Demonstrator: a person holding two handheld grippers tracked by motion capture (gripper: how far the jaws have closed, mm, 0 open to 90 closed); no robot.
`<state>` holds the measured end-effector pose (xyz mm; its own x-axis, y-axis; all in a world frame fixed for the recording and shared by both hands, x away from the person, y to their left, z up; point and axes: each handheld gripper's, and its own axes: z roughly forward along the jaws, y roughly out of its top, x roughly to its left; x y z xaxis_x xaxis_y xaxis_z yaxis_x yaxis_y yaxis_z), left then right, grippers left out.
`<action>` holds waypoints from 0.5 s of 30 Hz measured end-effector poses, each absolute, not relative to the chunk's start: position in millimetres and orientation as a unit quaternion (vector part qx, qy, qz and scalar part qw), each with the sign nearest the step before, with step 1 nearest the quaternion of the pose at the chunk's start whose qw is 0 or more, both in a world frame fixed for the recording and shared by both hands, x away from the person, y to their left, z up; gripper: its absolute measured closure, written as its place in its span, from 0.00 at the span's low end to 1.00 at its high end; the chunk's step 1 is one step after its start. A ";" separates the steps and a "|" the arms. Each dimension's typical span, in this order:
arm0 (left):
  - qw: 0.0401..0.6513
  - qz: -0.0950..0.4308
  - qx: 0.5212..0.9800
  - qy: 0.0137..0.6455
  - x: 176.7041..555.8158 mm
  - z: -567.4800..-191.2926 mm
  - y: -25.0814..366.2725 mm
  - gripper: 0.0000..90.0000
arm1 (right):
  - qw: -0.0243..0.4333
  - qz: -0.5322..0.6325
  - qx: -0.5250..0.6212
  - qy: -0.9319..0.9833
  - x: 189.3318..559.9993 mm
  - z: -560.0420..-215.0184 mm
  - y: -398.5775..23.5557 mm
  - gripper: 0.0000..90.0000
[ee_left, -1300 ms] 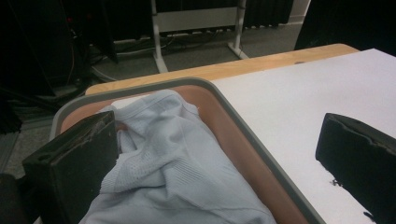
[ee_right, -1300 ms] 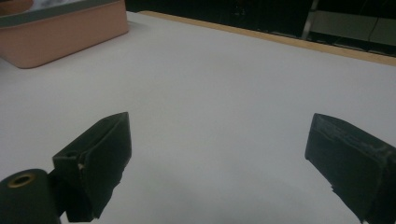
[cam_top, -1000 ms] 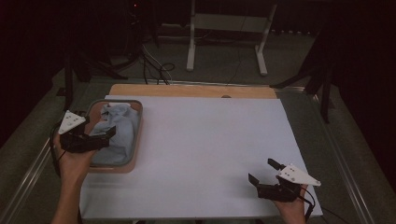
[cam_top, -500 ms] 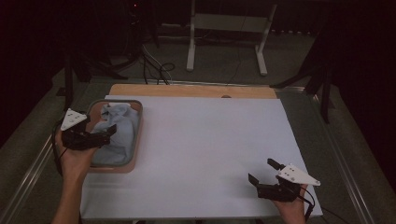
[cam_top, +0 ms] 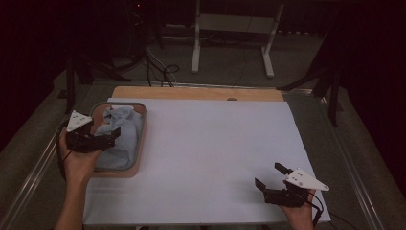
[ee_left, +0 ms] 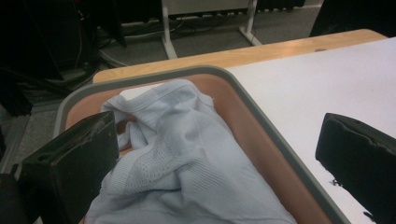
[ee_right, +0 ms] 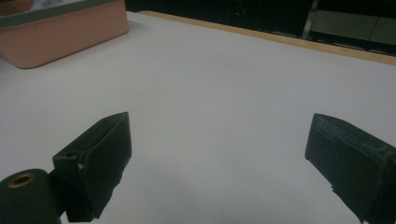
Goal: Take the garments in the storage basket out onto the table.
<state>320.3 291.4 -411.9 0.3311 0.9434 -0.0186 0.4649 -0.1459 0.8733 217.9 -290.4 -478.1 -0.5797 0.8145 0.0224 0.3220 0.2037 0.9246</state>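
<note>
A pale blue crumpled garment lies in a salmon tray with a grey rim at the table's left. My left gripper hovers over the tray, open, its jaws spread wide above the cloth without holding it. My right gripper is near the front right of the white table top, open with nothing between its jaws. The tray's side shows at the upper left of the right gripper view.
A wooden strip runs along the table's far edge. Beyond it on the dark floor stand a white metal stand and cables. Metal rails border the table on both sides.
My left gripper has drifted slightly toward the near end of the tray, staying open over the cloth. The right gripper has stayed put.
</note>
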 end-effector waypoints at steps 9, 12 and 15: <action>0.402 0.281 0.704 0.513 327.1 -416.4 292.1 0.00 | 0.247 0.498 0.386 0.736 218.0 -478.1 -290.4 0.08; 0.397 0.279 0.707 0.515 329.0 -417.6 292.2 0.00 | 0.247 0.498 0.386 0.736 218.0 -478.1 -290.4 0.08; 0.389 0.272 0.712 0.517 333.0 -420.7 291.2 0.00 | 0.248 0.498 0.386 0.736 218.1 -478.1 -290.5 0.08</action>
